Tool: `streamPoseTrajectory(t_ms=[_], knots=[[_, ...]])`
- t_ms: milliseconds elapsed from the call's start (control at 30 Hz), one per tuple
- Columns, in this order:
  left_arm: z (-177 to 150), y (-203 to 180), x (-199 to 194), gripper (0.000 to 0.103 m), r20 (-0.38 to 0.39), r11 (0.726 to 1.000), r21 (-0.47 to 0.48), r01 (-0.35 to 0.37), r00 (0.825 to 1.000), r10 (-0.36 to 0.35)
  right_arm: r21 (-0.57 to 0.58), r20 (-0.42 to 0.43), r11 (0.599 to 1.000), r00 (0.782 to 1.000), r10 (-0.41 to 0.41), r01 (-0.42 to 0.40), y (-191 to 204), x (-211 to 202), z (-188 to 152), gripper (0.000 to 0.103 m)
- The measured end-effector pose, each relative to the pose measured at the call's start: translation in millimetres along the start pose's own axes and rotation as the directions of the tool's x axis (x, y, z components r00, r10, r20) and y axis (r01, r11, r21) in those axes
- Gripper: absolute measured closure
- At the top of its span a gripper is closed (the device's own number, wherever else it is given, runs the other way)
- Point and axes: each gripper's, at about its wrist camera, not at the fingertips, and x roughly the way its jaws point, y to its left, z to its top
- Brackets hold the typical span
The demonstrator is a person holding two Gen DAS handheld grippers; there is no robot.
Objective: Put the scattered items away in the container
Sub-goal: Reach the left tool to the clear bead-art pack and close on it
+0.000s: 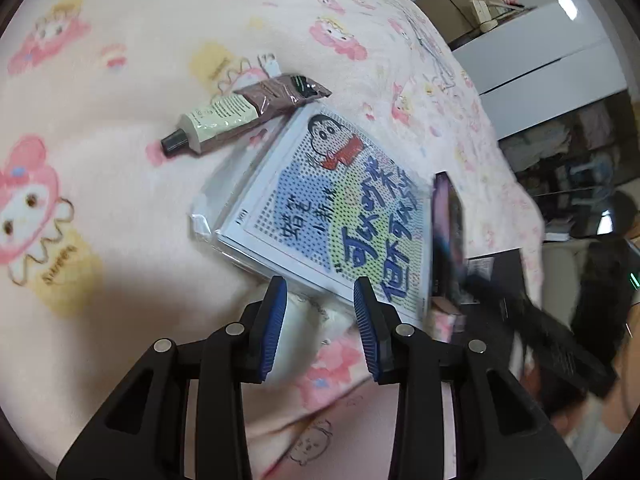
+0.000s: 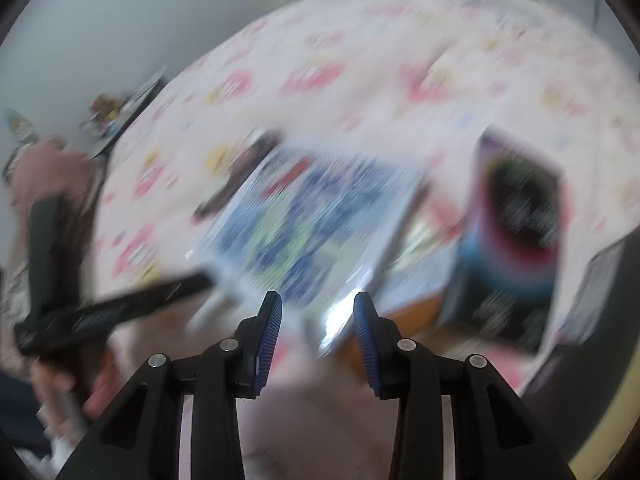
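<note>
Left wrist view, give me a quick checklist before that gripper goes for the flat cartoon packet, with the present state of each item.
1. Left gripper jaws open and empty: ok.
2. Cartoon packet in sight, lying flat on the blanket: ok.
3. Jaws lined up with the packet's near edge: ok, it lies just ahead of the tips.
4. Tube free of the packet: cannot tell, its brown end meets the far corner.
5. Purple box at the packet's right edge, clear of the approach: cannot tell, blurred.
6. Container located: cannot tell; the right wrist view is smeared by motion.
</note>
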Motion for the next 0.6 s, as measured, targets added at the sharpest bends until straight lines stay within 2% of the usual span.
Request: streamPoseTrajectory(t_ms=[67, 133, 233, 333, 400, 467, 500, 600], knots=[[2.6, 1.1, 6.7, 0.069, -0.020, 1.000, 0.001, 0.011, 1.000, -0.011, 0.024, 0.028, 0.999, 0.999, -0.042, 0.042, -17.1, 10.8, 22.8, 0.068], [-1.0, 7.5, 5.2, 0.069, -0.030, 1.000, -0.003, 0.011, 0.999, -0.011, 0.053, 0.033, 0.998, 0.999, -0.042, 0.040, -27.8, 30.5, 45.1, 0.065], [0.0, 8.1, 5.4, 0.069, -0.011, 1.000, -0.009, 0.001, 1.000, -0.001, 0.099, 0.002, 0.994, 0.998, -0.056, 0.056, -36.4, 61.9, 62.9, 0.064], [-0.1, 11.4, -1.9, 0.069, 0.012, 1.000, 0.009, -0.017, 1.000, 0.017, 0.149, -0.034, 0.988, 0.999, -0.025, 0.030, -47.5, 86.9, 70.5, 0.059], [0.5, 15.8, -6.8, 0.068, 0.012, 1.000, 0.004, -0.003, 1.000, 0.003, 0.162, -0.043, 0.987, 0.999, 0.010, -0.003, -45.0, 97.9, 72.2, 0.056], [3.6, 18.7, -7.7, 0.066, 0.020, 1.000, -0.002, -0.031, 0.999, 0.031, 0.151, -0.039, 0.988, 0.999, 0.036, -0.029, -41.4, 99.2, 67.9, 0.056], [4.1, 21.6, -9.6, 0.063, 0.026, 0.999, -0.006, -0.050, 0.998, 0.050, 0.136, -0.037, 0.990, 0.999, 0.037, -0.032, -35.9, 95.3, 62.1, 0.056], [3.6, 35.0, -22.2, 0.063, 0.056, 0.997, -0.038, -0.070, 0.996, 0.072, 0.104, -0.048, 0.993, 0.996, 0.070, -0.064, -14.1, 74.8, 37.8, 0.056]])
